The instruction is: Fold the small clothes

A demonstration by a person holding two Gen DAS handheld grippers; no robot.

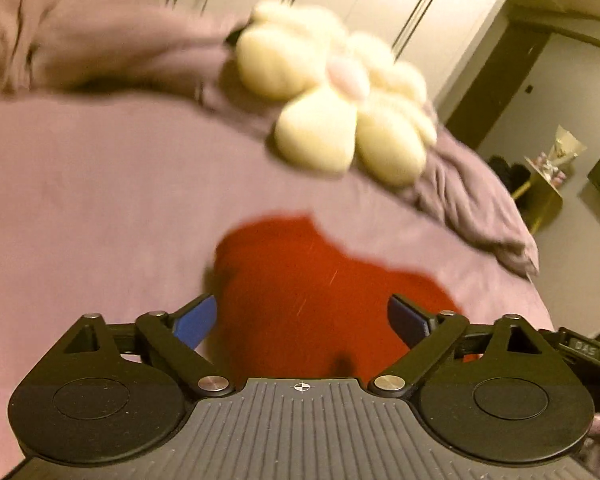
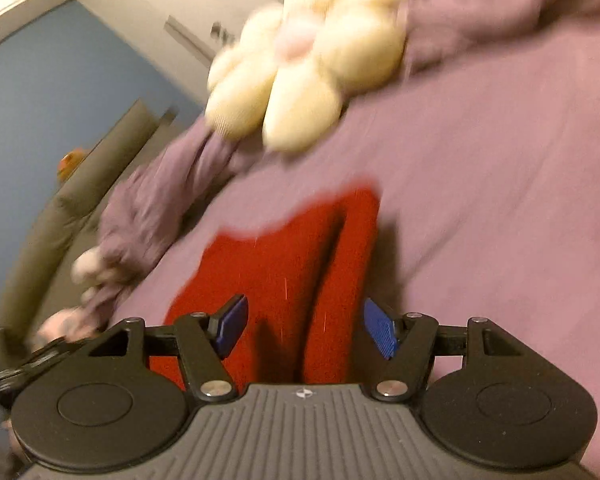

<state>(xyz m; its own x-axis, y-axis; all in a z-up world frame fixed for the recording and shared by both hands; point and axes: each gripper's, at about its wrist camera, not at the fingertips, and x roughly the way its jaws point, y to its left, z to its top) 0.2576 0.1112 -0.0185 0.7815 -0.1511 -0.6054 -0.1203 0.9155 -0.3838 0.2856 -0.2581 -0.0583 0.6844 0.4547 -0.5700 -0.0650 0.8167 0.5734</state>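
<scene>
Fingers (image 1: 196, 320) astride red garment (image 1: 300, 280)

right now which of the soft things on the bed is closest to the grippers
The red garment, lying flat on the purple bedsheet between the open fingers of the left gripper and right gripper. The cream flower cushion sits farther back by the rumpled blanket.

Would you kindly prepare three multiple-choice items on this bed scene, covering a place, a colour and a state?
1. Where is the cream flower-shaped plush cushion?
A. beyond the garment, against the bunched duvet
B. between the left fingers
C. on the floor

2. What colour is the small knitted garment?
A. green
B. red
C. white

3. How do the left gripper and right gripper stand?
A. both shut
B. one shut
C. both open

Key: 1 A, it lies past the garment by the mauve duvet; 2 B, plainly red; 3 C, blue pads apart, gripping nothing.
</scene>
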